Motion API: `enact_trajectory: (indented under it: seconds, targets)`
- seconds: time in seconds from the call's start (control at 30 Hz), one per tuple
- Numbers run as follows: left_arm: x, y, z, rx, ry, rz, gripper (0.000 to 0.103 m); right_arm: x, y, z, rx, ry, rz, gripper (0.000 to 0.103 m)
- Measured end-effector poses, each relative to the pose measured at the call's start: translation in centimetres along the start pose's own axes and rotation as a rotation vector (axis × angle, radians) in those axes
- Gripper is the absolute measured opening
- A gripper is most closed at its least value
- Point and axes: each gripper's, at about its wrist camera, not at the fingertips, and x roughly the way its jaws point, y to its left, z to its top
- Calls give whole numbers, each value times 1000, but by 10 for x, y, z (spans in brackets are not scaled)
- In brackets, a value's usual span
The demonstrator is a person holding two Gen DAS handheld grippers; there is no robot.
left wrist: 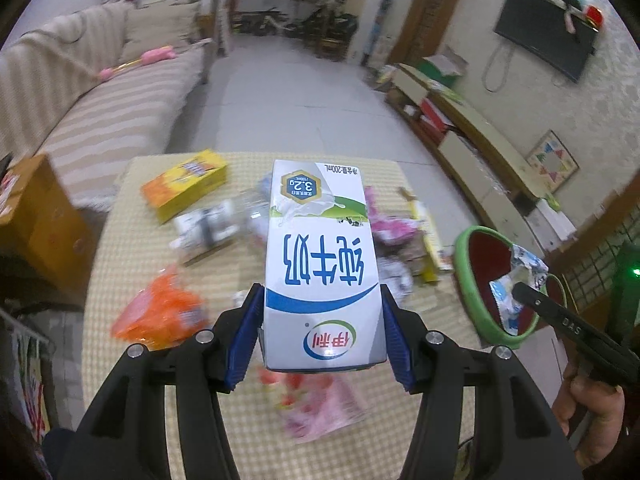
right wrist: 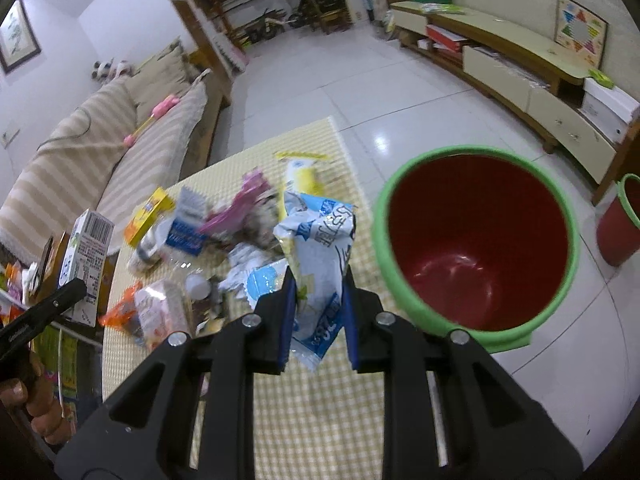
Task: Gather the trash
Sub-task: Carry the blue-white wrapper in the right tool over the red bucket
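On the left, the left gripper (left wrist: 322, 332) has its jaws about half spread and clamped on the two side faces of a milk carton (left wrist: 320, 264), lifted clear of the desk (left wrist: 120, 256). The carton's long axis runs straight out along the fingers, away from the hand, so its far end leads. Below it, litter is still spread over the checked cloth: an orange wrapper (left wrist: 160, 312), a yellow box (left wrist: 186, 188) and a pink packet (left wrist: 320, 404).

Further right, the right gripper (right wrist: 316, 320) has its jaws nearly closed, pinching a crumpled blue and white wrapper (right wrist: 320, 236) that stands up between the pads, also off the desk.

Right again stands the bin (right wrist: 476, 248), red inside with a green rim, on the floor just past the desk's right edge, its mouth open and facing up. A second, smaller bin (right wrist: 620, 224) sits far right.

The bin lies to the right of both grippers, and the right one is much nearer, with the wrapper almost at the rim. The carton probably has to cross the desk's width, and would best go in end first.
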Motion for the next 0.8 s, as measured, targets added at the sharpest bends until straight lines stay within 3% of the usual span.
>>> enact_trajectory:
  seconds: [0.53,0.8]
  targets:
    - [57,-152,29,226,64,-202,53,-21,-95,33,120,-62,-99,21]
    - [98,-200,35,260,139,-348,53,-19,-136,39,169,-57,-127,21]
